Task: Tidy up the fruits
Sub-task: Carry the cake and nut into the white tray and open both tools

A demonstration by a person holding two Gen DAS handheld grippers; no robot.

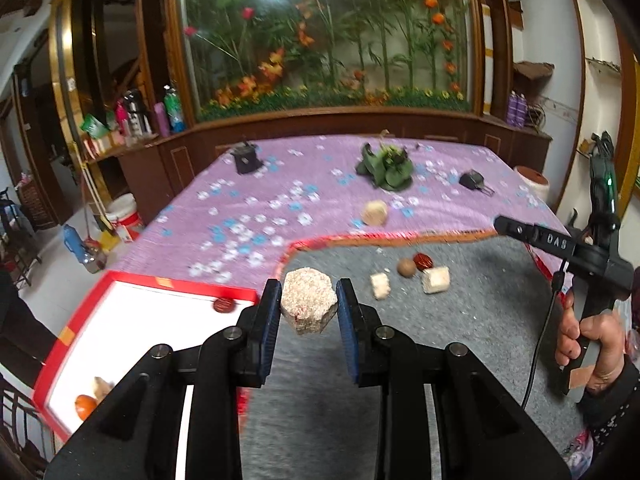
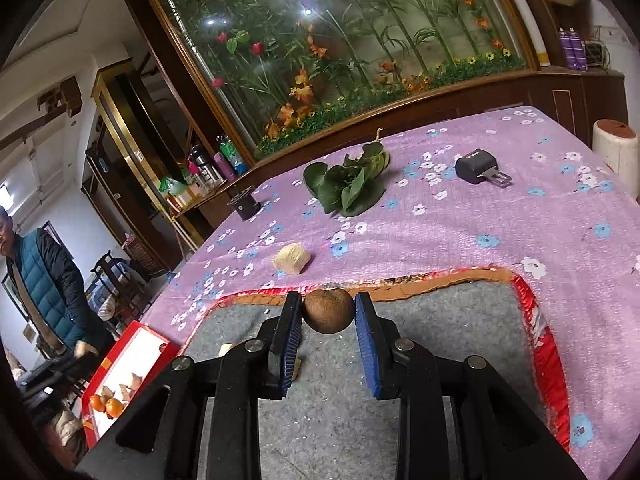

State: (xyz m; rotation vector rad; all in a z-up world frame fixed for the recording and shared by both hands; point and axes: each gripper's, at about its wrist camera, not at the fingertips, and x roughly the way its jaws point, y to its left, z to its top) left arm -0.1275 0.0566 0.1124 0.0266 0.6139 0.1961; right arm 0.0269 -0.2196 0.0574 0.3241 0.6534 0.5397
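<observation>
Both claws gripping, lifted over the grey mat.
Left wrist: left claw [image 1: 309, 305] clamps a speckled hexagonal block [image 1: 308, 301], flat faces on the pads, long axis near upright, above grey mat [image 1: 460, 320]; red-rimmed tray [image 1: 132, 280] left of mat, purple floral bench [image 1: 248, 200] beyond.
Right wrist: right claw [image 2: 328, 312] pinches a round brown fruit [image 2: 329, 310], no clear axis, over the mat's far edge.

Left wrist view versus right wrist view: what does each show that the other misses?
Only the left wrist view shows the left tool shut on a pale speckled block, plus a red date on the grey mat.

Only the right wrist view shows the right tool shut on a brown round fruit, and a bystander.

Both show the leafy greens and the red box.
</observation>
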